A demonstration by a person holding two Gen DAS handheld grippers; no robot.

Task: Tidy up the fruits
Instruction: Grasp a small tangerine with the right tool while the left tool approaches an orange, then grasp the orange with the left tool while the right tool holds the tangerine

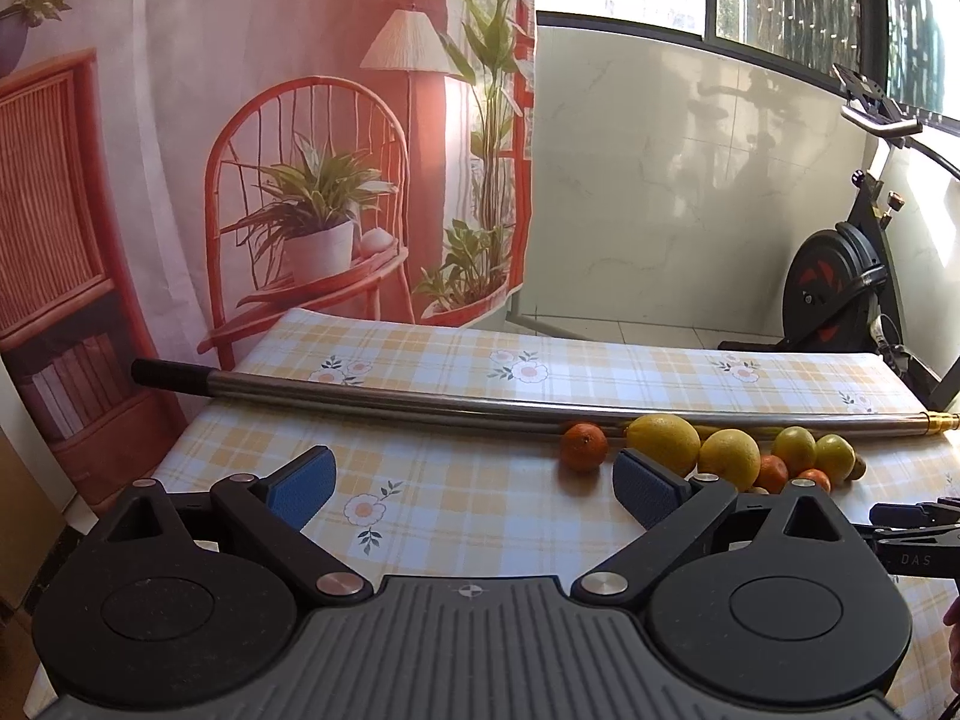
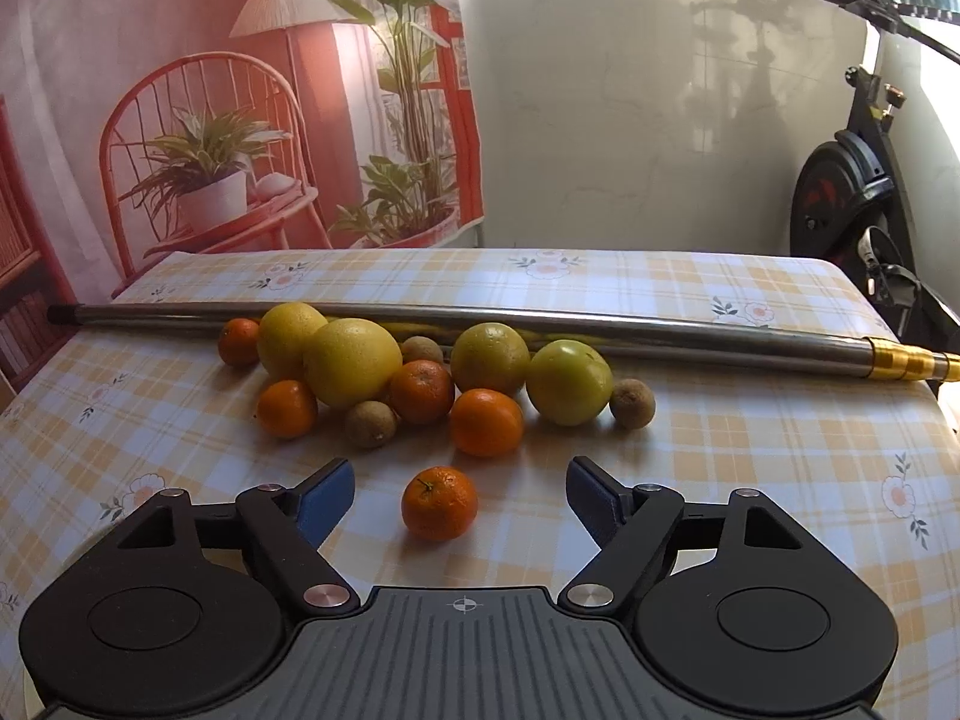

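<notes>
In the right wrist view a lone tangerine (image 2: pixel 439 503) lies on the checked tablecloth between the blue pads of my right gripper (image 2: pixel 459 501), which is open; the pads do not touch it. Behind it sits a cluster: two big yellow citrus (image 2: pixel 351 362), a yellow-green orange (image 2: pixel 489 358), a green apple (image 2: pixel 569 382), several tangerines (image 2: pixel 486 422) and small brown fruits (image 2: pixel 631 402). My left gripper (image 1: pixel 474 483) is open over bare cloth, left of the same cluster, with one tangerine (image 1: pixel 583 447) just beyond its right pad (image 1: pixel 645 489).
A long steel pole (image 2: pixel 540 324) with a brass end lies across the table behind the fruit. A printed backdrop (image 1: pixel 240 150) hangs at the far left. An exercise bike (image 1: pixel 840 282) stands beyond the table's right end. The right gripper's side (image 1: pixel 912 531) shows at the left wrist view's right edge.
</notes>
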